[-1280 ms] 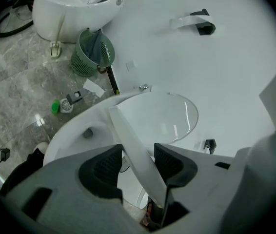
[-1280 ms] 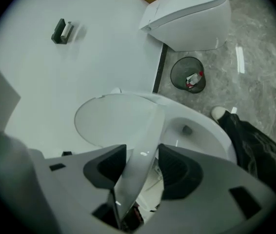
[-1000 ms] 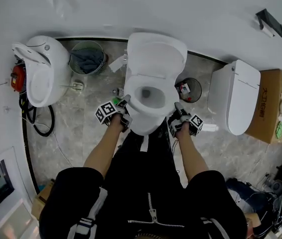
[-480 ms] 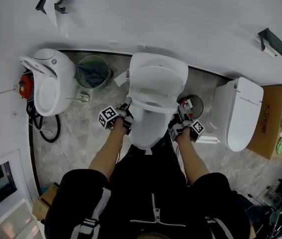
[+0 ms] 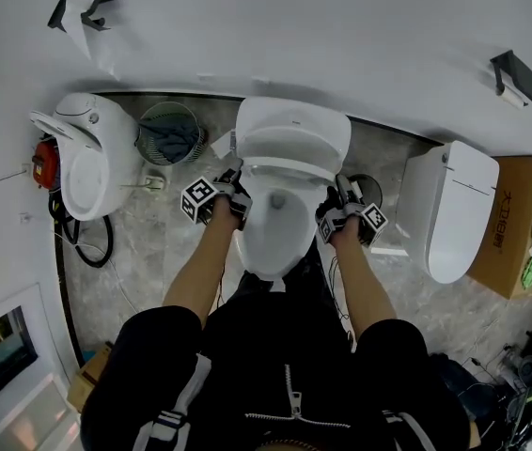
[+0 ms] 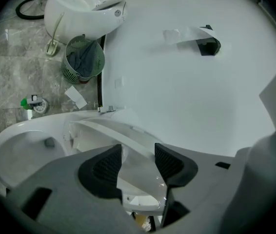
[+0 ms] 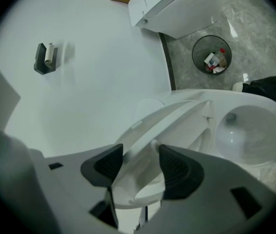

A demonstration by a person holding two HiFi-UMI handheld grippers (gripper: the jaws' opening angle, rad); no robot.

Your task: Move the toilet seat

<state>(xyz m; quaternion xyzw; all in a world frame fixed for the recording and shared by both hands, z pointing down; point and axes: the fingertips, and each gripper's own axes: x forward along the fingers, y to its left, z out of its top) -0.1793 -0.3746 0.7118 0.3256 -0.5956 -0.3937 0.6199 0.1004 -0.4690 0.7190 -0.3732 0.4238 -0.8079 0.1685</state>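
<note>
The white toilet seat (image 5: 289, 166) is swung up steeply over the open bowl (image 5: 273, 222), close under the raised lid (image 5: 292, 128). My left gripper (image 5: 231, 189) has the seat's left rim (image 6: 104, 130) between its pads and the jaws are closing on it. At the other side, my right gripper (image 5: 341, 195) holds the seat's right rim (image 7: 177, 118), its jaws closing too. In the left gripper view the left gripper (image 6: 138, 162) straddles the rim; the right gripper (image 7: 140, 167) does the same in its view.
Another toilet (image 5: 83, 144) with its lid up stands at the left, next to a wire basket (image 5: 167, 120) and a black hose (image 5: 78, 242). A small bin (image 7: 211, 55) and a closed toilet (image 5: 454, 195) stand right, a cardboard box (image 5: 506, 205) beyond. The wall is close behind.
Both grippers have moved from the bowl's front sides toward the wall and upward, taking the seat with them. The seat has swung up from low over the bowl to near the lid.
</note>
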